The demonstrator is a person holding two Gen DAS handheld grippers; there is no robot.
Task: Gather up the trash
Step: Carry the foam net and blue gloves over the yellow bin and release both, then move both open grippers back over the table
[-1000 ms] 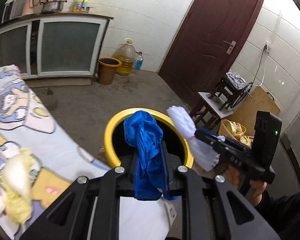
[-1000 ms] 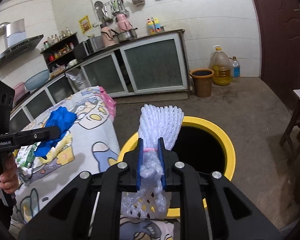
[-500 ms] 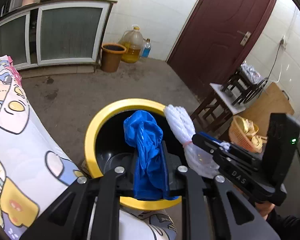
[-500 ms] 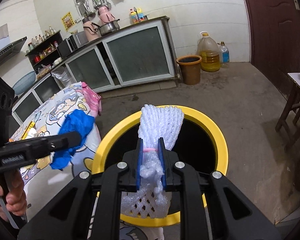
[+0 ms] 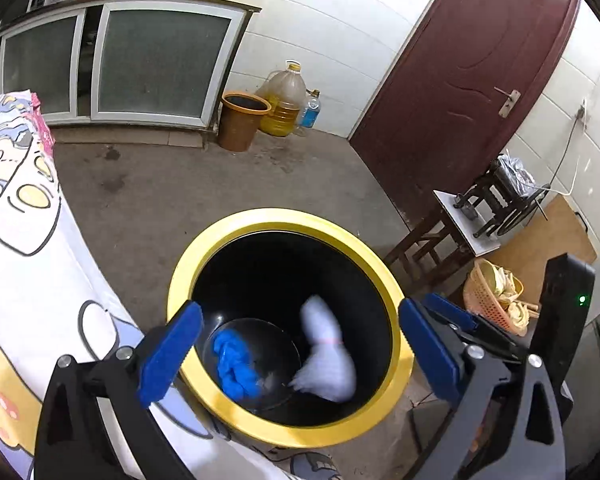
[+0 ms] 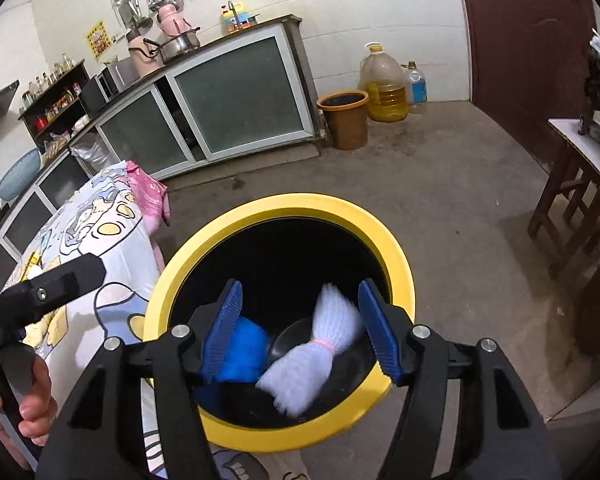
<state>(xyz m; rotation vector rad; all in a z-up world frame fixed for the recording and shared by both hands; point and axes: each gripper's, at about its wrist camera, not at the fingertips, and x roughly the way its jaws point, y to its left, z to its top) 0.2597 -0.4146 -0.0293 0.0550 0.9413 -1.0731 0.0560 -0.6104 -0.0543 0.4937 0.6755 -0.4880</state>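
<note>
A black bin with a yellow rim (image 5: 284, 216) (image 6: 300, 204) stands on the floor beside the table. My left gripper (image 5: 300, 352) hangs over it, its jaws opening wide with nothing between them. A blue plastic bag (image 5: 234, 364) (image 6: 244, 348) lies at the bin's bottom. My right gripper (image 6: 302, 330) is also over the bin with its jaws opening. The white foam net (image 6: 312, 360) (image 5: 328, 360), tied with a pink band, shows blurred between and below its pads, free of both, dropping into the bin. One left finger (image 6: 60, 280) reaches in from the left.
A table with a cartoon cloth (image 5: 28, 272) (image 6: 100, 216) borders the bin's left side. A brown bucket (image 6: 344, 118) and an oil jug (image 6: 382, 88) stand by the wall cabinet. Wooden stools (image 6: 572, 200), a basket (image 5: 492, 300) and a dark red door (image 5: 460, 80) lie to the right.
Both grippers have opened and let go. The blue bag fell to the bin's bottom and the foam net is falling in. Both hands moved closer over the bin.
</note>
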